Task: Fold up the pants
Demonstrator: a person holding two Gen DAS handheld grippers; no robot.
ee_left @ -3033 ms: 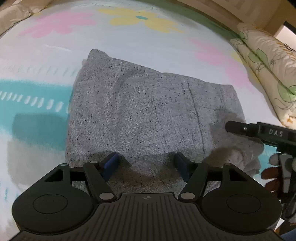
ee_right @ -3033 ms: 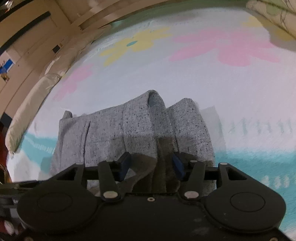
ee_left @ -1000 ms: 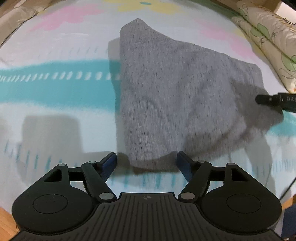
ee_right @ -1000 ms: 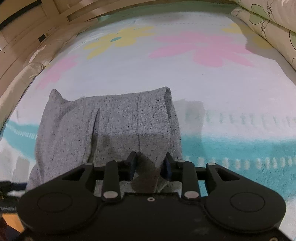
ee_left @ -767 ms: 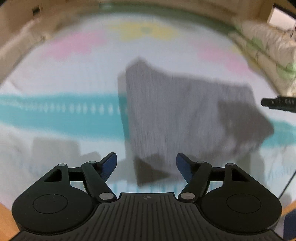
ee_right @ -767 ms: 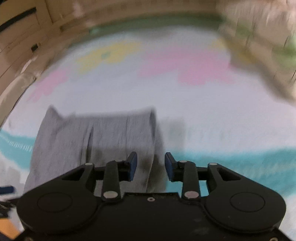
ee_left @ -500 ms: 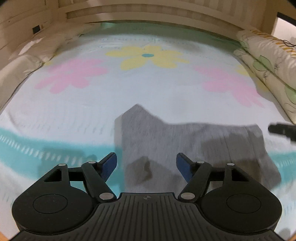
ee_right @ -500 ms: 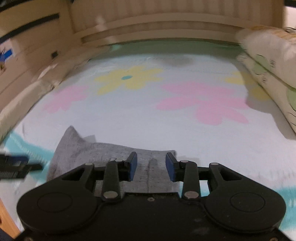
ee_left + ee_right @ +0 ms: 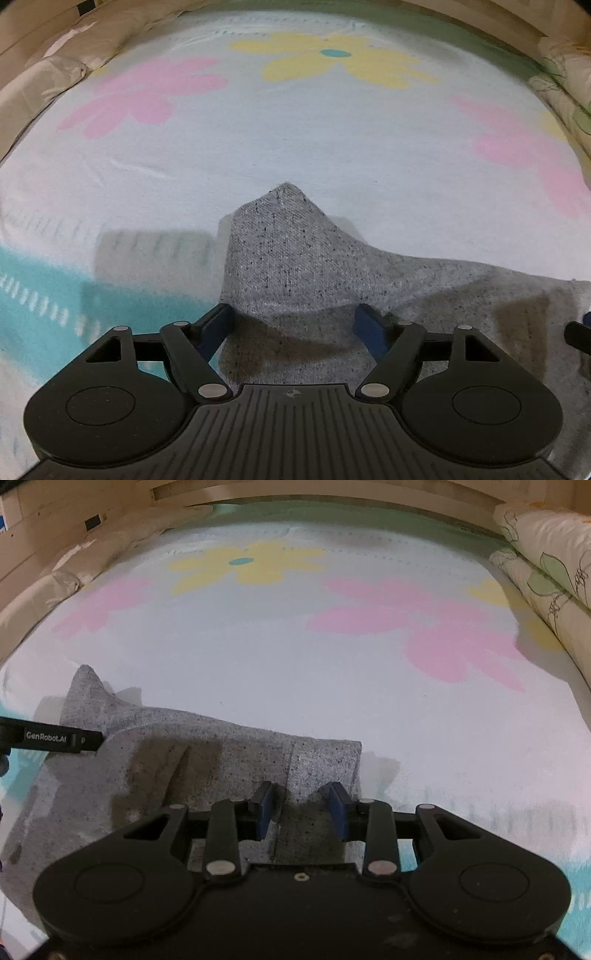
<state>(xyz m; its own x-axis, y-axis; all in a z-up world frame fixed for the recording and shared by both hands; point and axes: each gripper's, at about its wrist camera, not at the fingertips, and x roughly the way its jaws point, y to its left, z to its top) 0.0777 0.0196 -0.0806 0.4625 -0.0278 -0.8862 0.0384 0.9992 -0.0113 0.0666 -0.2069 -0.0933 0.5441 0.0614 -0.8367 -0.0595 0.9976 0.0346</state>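
The grey pants lie folded on the sheet with pink and yellow flowers, near its turquoise stripe, and one corner stands up in a point at the far left end. The left gripper hangs over this left end with its jaws wide, which have just been opening, and the blue pads do not press the cloth. The right gripper is over the right end, jaws apart, released, with only flat cloth below them
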